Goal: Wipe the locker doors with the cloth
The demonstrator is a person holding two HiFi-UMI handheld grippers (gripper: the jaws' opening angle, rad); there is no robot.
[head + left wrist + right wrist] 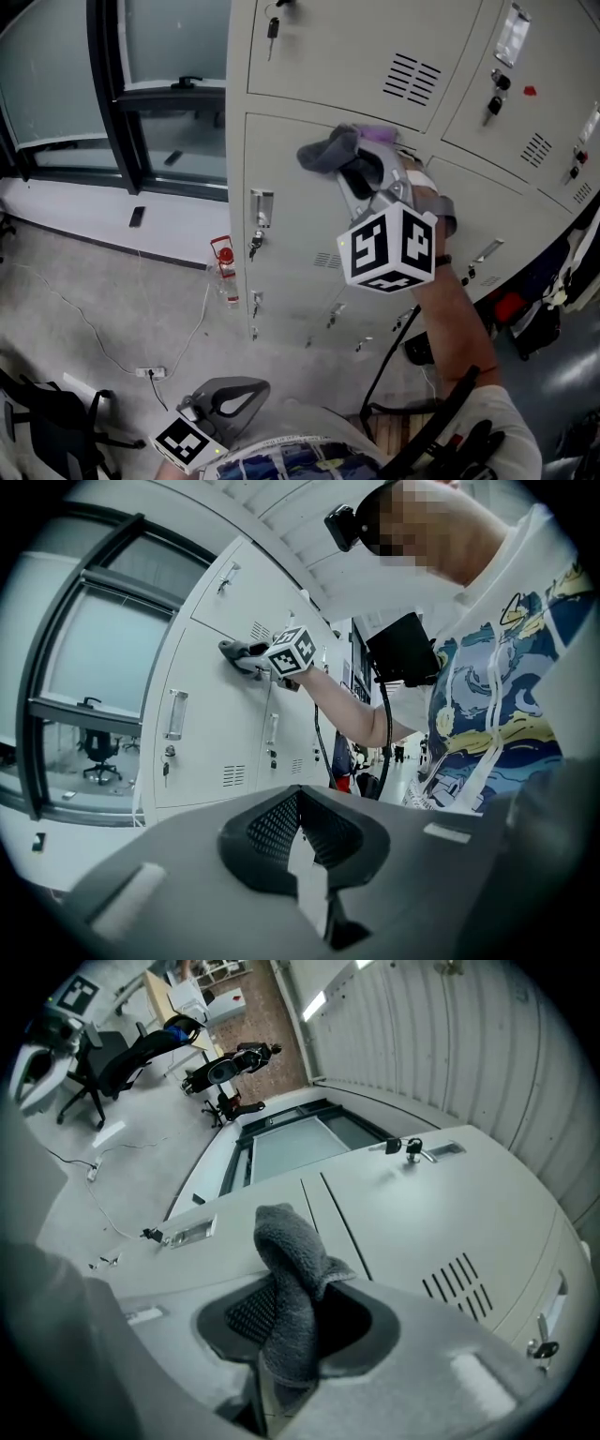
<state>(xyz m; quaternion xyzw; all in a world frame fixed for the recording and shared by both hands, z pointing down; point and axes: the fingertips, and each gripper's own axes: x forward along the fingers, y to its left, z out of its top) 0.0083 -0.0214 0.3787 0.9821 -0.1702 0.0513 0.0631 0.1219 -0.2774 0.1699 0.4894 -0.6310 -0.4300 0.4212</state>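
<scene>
You've two grippers, a left gripper (231, 397) and a right gripper (362, 174), one cloth (328, 150), one bottle (225, 270), one power strip (150, 372).

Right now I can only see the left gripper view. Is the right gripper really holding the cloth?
Observer: Yes. The right gripper view shows the grey cloth pinched between the jaws of the right gripper.
Operator: Is anything on the floor near the lockers?
Observer: The head view shows a red-capped bottle standing at the foot of the lockers.
Operator: And where is my left gripper?
Observer: In the head view the left gripper is held low beside the person's patterned shirt, well apart from the lockers.
</scene>
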